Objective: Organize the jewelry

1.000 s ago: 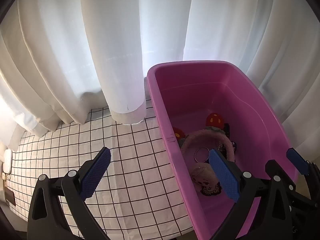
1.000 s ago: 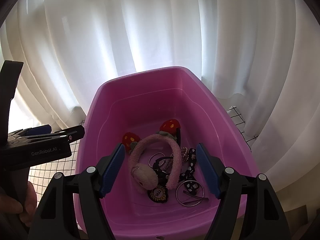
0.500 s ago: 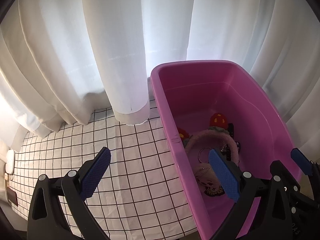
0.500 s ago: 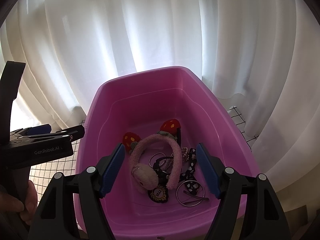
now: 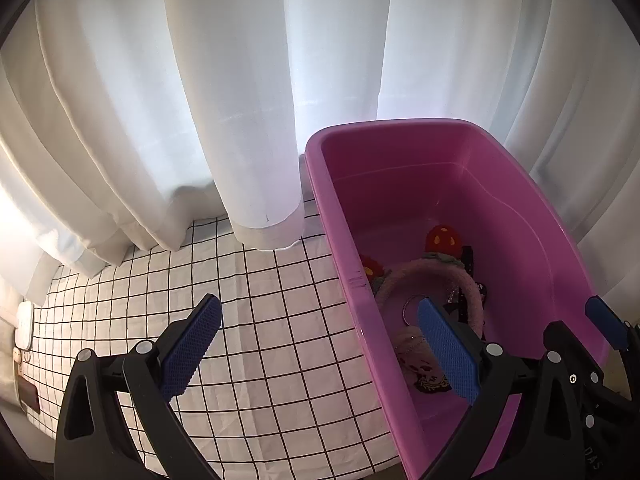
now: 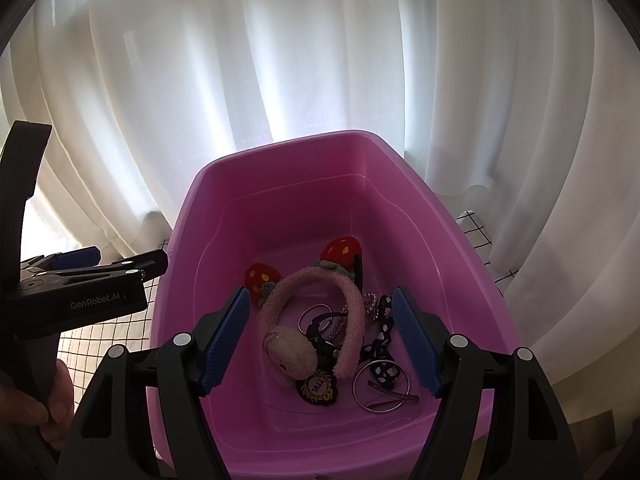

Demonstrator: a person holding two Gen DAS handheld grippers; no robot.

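- White curtains (image 5: 224, 92) are hung across the whole background, and their hems are draped onto a bench covered by a white cloth with a black grid (image 5: 256, 320).
- A pink plastic tub (image 6: 280, 216) is set on the cloth, just in front of the curtains.
- The jewelry is piled on the tub's floor: a fuzzy pink headband (image 6: 352, 312) with two red strawberry ornaments (image 6: 342, 252), a pink plush charm (image 6: 290, 348), a black round badge (image 6: 318, 388), a black polka-dot bow (image 6: 382, 364) and a large metal ring (image 6: 380, 386).
- The right claw (image 6: 320, 340) is held above the tub with its blue pads wide apart; nothing is gripped.
- The left claw (image 5: 316, 352) is likewise spread apart and empty, straddling the tub's left wall, one pad over the cloth and one over the tub.
- A hand (image 6: 44, 408) is seen on the left claw's handle.
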